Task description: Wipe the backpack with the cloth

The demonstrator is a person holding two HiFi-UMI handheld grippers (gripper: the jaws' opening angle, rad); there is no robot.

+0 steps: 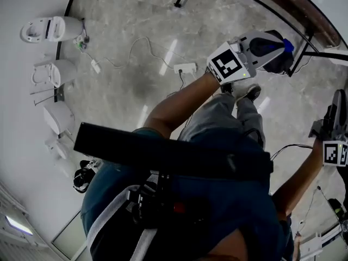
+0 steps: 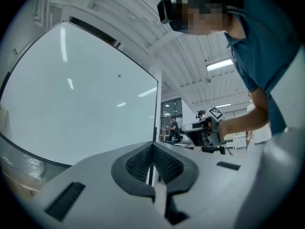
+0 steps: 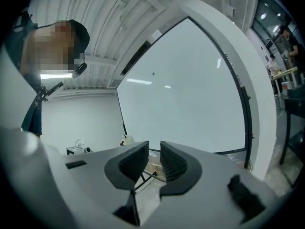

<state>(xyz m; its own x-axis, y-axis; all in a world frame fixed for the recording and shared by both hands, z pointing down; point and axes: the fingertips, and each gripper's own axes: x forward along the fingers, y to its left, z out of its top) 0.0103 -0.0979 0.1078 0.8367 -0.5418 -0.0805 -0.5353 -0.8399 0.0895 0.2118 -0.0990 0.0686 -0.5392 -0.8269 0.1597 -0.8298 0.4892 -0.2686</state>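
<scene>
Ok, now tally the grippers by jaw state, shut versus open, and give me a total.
Shut, nothing held: 1, the left gripper
Open, nothing between the jaws: 1, the right gripper
Total: 2

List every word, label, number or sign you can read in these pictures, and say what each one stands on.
No words or numbers can be read in any view.
Cube on the left tongs: a black-and-white square pattern, no letters.
Cube on the right tongs: the same kind of pattern, no letters.
White devices on the floor: any print is too small to read.
</scene>
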